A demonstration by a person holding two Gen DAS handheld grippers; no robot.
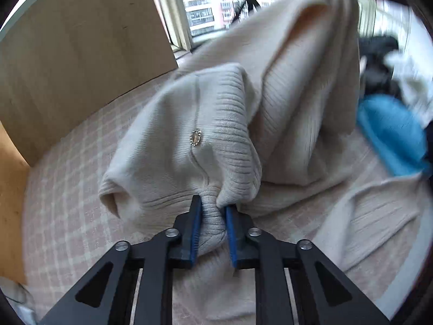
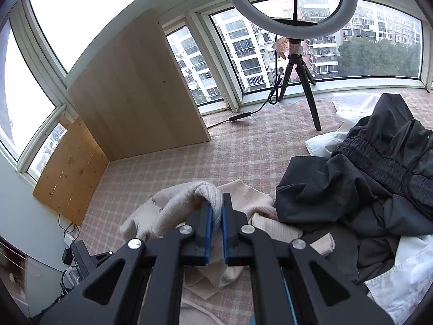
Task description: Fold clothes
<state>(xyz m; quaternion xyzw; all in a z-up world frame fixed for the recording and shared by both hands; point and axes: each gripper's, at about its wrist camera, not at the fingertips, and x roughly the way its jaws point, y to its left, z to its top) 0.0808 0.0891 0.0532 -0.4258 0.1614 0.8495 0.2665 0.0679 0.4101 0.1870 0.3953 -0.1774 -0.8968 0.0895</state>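
Note:
A cream knitted cardigan (image 1: 297, 86) with a small gold button (image 1: 195, 137) hangs lifted above a pink checked bed cover (image 1: 75, 189). My left gripper (image 1: 212, 205) is shut on its ribbed hem, the fabric bunched between the blue pads (image 1: 196, 233). In the right wrist view my right gripper (image 2: 216, 210) is shut on another ribbed edge of the same cardigan (image 2: 173, 208), which drapes down to the cover below it.
A pile of black garments (image 2: 379, 168) and white cloth (image 2: 400, 279) lies at the right. A blue item (image 1: 392, 140) lies right of the cardigan. A ring light on a tripod (image 2: 297, 62) stands by the window. Wooden boards (image 2: 135, 94) lean at the left.

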